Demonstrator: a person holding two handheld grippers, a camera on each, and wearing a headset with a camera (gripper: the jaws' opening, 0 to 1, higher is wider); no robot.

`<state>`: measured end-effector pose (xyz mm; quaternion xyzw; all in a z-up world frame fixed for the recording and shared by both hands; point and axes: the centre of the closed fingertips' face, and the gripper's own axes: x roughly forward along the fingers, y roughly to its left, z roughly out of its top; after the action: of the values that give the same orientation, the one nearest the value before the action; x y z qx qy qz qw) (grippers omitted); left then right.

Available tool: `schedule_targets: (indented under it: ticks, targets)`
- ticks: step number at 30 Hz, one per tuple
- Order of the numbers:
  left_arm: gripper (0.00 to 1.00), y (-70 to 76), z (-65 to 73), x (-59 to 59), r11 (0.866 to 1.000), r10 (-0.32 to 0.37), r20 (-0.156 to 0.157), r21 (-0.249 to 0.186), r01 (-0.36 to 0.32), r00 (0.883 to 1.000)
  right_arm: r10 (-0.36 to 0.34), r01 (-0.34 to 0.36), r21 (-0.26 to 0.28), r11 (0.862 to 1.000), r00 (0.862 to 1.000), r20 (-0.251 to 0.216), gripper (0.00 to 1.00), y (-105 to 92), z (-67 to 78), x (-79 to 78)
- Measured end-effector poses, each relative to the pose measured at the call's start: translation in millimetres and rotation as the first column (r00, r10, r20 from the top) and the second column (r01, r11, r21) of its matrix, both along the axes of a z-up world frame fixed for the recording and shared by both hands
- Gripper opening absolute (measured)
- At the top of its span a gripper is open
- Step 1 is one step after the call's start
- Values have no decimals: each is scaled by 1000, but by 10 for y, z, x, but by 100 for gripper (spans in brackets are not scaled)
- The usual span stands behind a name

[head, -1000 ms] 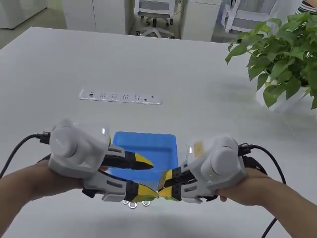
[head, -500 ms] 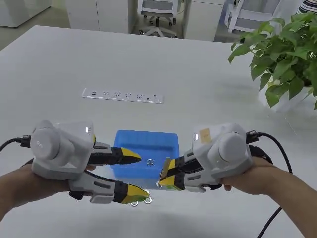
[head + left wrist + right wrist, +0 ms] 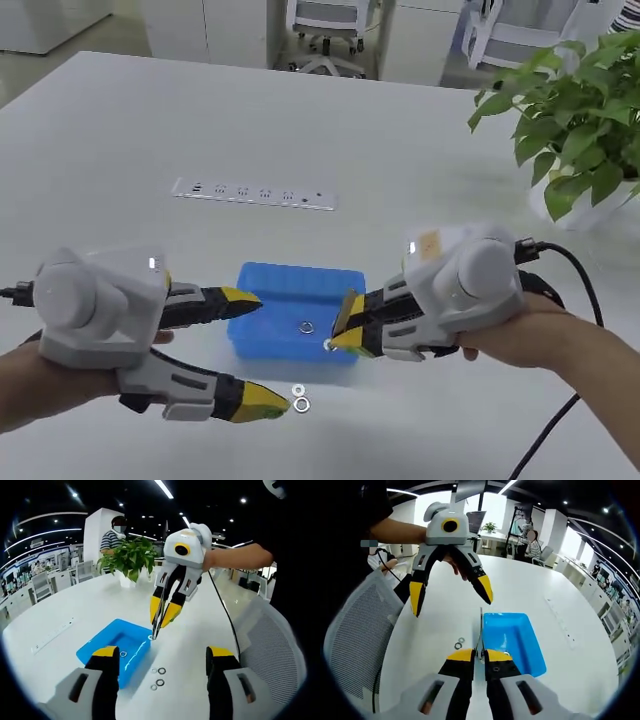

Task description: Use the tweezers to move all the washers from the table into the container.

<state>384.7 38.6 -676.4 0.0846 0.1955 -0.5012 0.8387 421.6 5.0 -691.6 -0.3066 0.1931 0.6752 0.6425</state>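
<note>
A blue container (image 3: 290, 290) sits on the white table with one washer (image 3: 306, 327) inside it. Two washers (image 3: 300, 398) lie on the table just in front of it. My right gripper (image 3: 345, 335) is shut on thin metal tweezers (image 3: 480, 630). The tweezers' tip (image 3: 153, 636) hangs at the container's (image 3: 107, 647) near right edge; I cannot tell whether it holds a washer. My left gripper (image 3: 258, 350) is open and holds nothing, one jaw over the container's left edge and the other beside the loose washers (image 3: 160, 676). In the right gripper view the washers (image 3: 459, 643) lie left of the container (image 3: 520, 647).
A white power strip (image 3: 255, 193) lies farther back on the table (image 3: 420, 170). A potted plant (image 3: 575, 120) stands at the right edge. Office chairs (image 3: 330, 25) stand beyond the table. A mesh chair (image 3: 355, 640) sits by the near side.
The two grippers have drawn apart. The left one moved left with its jaws spread wider. The right one carried the tweezers from the loose washers up to the container's edge.
</note>
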Motion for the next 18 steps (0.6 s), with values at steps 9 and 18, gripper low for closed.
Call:
schedule_targets:
  ticks: [9, 18]
  targets:
    - [84, 47, 16, -27, 1000, 21, -10, 0, -21, 1000, -15, 15, 2, 1000, 1000, 18, 9, 13, -6, 167]
    - [91, 95, 6, -40, 999, 36, -23, 6, -36, 999, -35, 35, -5, 999, 999, 27, 9, 2, -104, 312]
